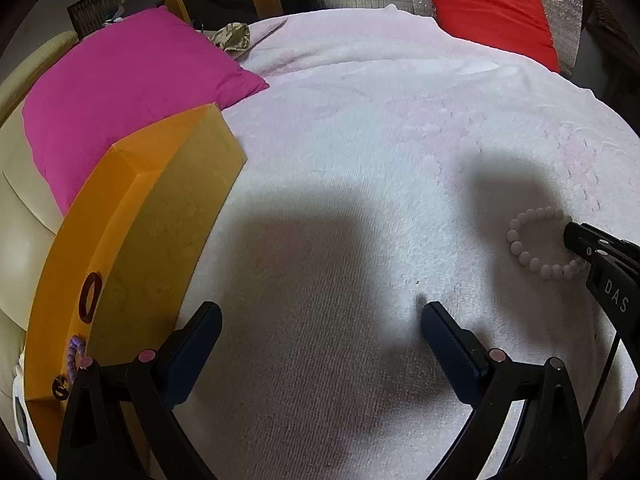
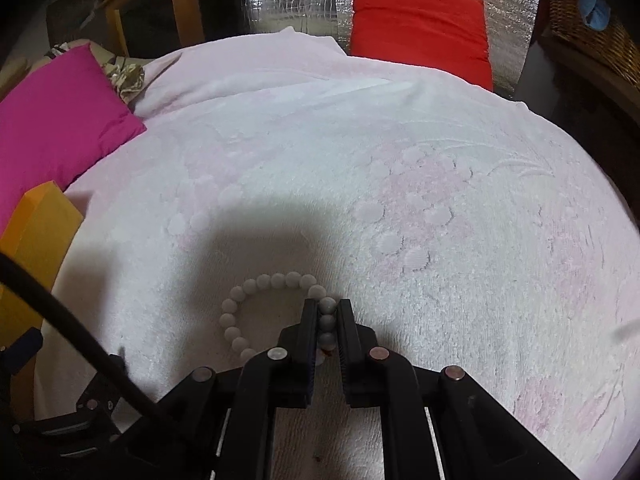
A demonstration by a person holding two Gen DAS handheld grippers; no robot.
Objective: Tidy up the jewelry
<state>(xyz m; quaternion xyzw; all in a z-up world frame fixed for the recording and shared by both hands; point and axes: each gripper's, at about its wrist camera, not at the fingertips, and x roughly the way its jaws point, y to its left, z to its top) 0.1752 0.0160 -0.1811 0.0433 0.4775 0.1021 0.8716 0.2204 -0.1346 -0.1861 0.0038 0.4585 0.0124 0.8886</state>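
Note:
A white bead bracelet (image 2: 256, 304) lies on the pale blanket (image 2: 360, 184). My right gripper (image 2: 327, 306) is shut on the bracelet's right side, with a few beads pinched between its pads. In the left wrist view the same bracelet (image 1: 520, 236) lies at the right, with the right gripper's (image 1: 576, 240) black tip on it. My left gripper (image 1: 320, 316) stands open over bare blanket, nothing between its fingers. Left of it stands an orange box (image 1: 152, 216), open, holding a brown ring (image 1: 89, 298), purple beads (image 1: 74, 354) and a gold piece (image 1: 61, 386).
A magenta pillow (image 1: 120, 92) lies behind the orange box, and a red pillow (image 1: 492, 12) leans at the far right against a silver foil wall (image 2: 296, 0). A wicker basket (image 2: 592, 36) stands at the far right. A black cable (image 2: 72, 332) crosses the lower left.

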